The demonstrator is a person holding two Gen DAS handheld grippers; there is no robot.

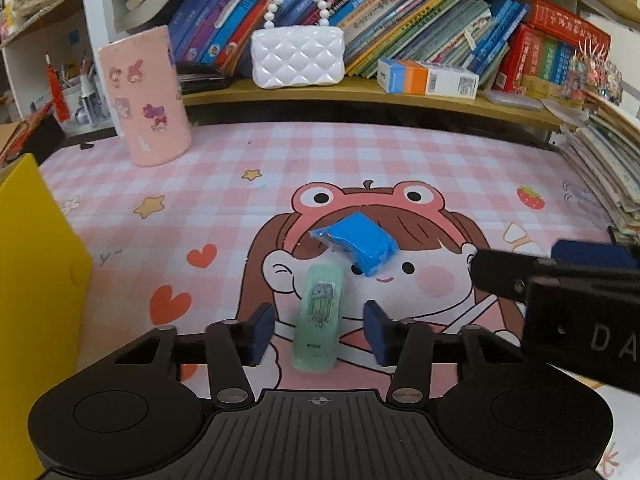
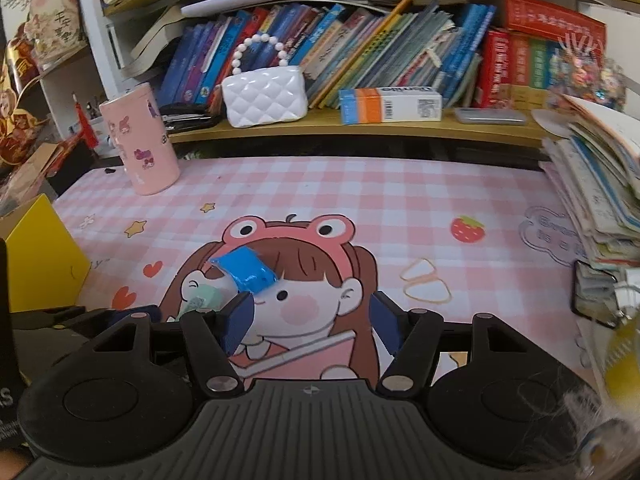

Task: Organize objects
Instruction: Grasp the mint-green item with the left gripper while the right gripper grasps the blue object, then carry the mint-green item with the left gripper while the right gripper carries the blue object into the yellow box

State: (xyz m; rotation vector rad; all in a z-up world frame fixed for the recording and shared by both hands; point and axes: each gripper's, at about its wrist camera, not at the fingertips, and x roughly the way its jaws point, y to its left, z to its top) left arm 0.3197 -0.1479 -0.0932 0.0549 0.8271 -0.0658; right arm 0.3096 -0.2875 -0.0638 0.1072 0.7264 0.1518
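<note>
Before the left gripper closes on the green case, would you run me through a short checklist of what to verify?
1. green case lies between the left gripper fingers: ok.
2. Pads pressing on the case: not ok; a gap shows on both sides.
3. Case lined up lengthwise with the fingers: ok.
4. blue packet clear of the left fingers: ok, it lies beyond the case.
5. right gripper empty: ok, nothing sits between its fingers; the blue packet lies just ahead of its left finger.
6. The two grippers clear of each other: cannot tell; the right one sits close at the edge of the left view.
</note>
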